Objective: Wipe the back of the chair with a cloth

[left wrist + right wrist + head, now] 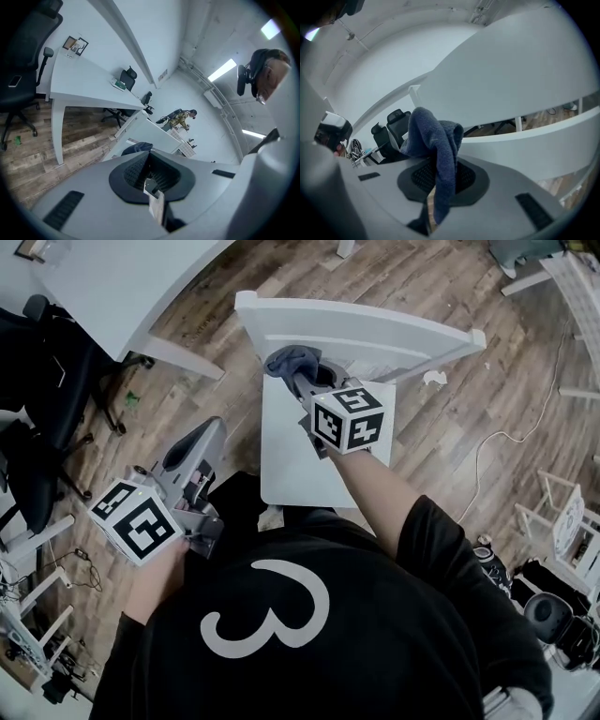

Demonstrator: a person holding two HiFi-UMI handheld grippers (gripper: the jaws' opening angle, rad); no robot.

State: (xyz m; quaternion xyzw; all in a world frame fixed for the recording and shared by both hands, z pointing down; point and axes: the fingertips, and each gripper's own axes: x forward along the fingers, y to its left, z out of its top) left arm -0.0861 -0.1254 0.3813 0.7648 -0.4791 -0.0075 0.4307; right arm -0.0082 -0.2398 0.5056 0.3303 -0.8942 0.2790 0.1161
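One wood-plank floor (450, 437) fills the head view. A white desk (122, 287) lies at upper left, cut off by the frame edge. A black office chair (47, 371) stands beside it, partly out of frame.

The white chair (366, 334) stands directly ahead of the person. Its backrest runs across the head view, and the seat lies on the near side. The person's torso and right forearm cover the near edge of the seat, and the legs are hidden. In the right gripper view, the backrest (511, 93) shows as a broad white slab with a narrower rail below it.

The right gripper (305, 381) is extended over the seat towards the left end of the backrest. Its jaws are clamped on the dark blue cloth (292, 360). In the right gripper view, the cloth (436, 140) rises out of the gripper (438, 187) and folds over, covering the jaw tips. The cloth sits at the near face of the backrest. No view confirms actual contact.

The left gripper (199, 442) is held low at the person's left side, clear of the chair. In the left gripper view, the gripper (152, 185) has its jaws together with nothing between them. The same view shows the chair (154, 133) and the cloth (137, 148) beyond, small and partly hidden by the gripper body.
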